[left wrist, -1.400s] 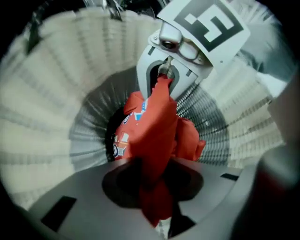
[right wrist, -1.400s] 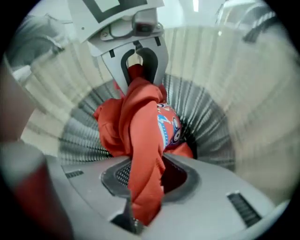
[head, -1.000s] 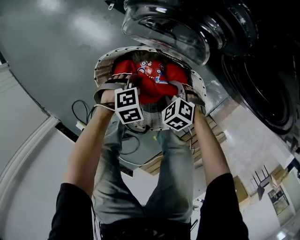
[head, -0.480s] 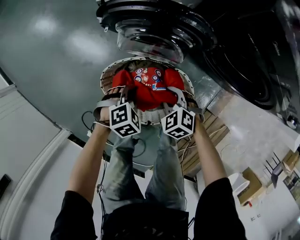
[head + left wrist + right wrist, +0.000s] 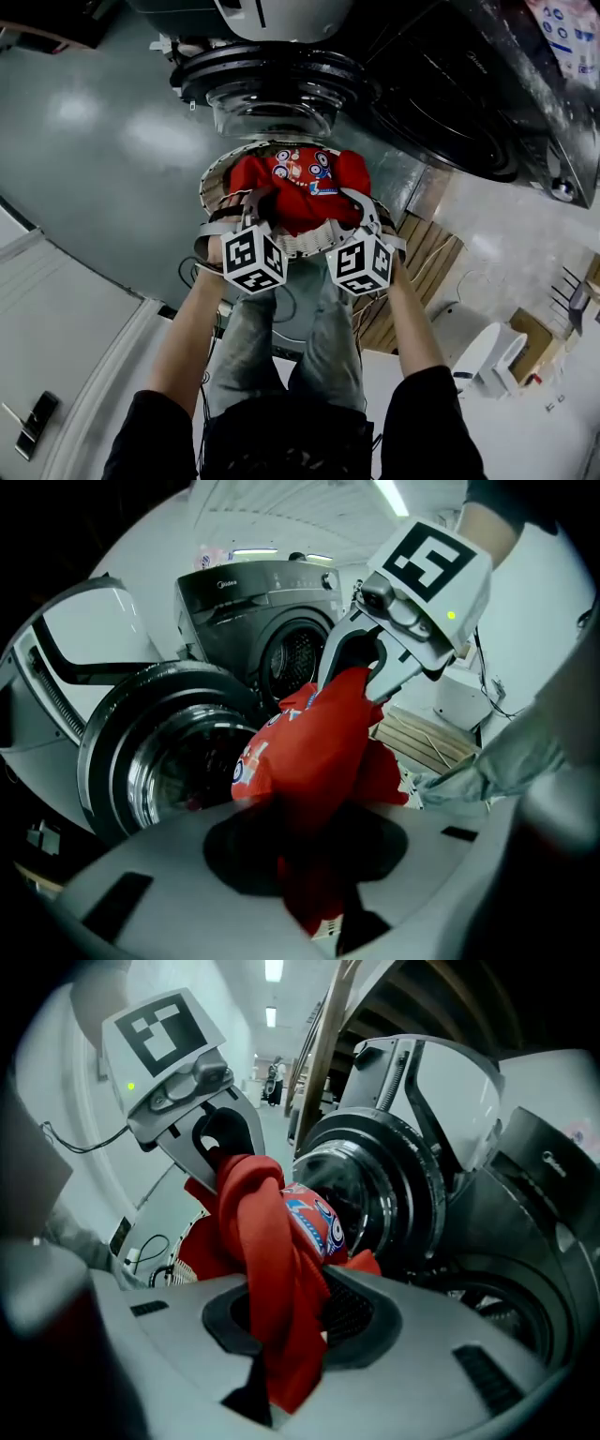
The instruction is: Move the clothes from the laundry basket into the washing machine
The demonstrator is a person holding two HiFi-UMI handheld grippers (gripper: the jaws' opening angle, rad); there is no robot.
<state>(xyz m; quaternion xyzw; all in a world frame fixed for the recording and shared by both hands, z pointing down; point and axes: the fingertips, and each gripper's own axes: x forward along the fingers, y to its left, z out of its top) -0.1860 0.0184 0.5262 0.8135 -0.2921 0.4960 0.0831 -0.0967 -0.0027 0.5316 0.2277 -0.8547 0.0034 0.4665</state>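
Underfoot, grey floor (image 5: 103, 159) (glossy) — washer (image 5: 450, 103), red garment (image 5: 300, 195)

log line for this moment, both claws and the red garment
left claw: shut on red garment | right claw: shut on red garment | garment: over laundry basket | washer door: open

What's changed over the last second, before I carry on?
The left claw and right claw have lifted the red shirt up from the basket, toward the open washer door. Both stay clamped on the shirt; the basket stays on the floor.
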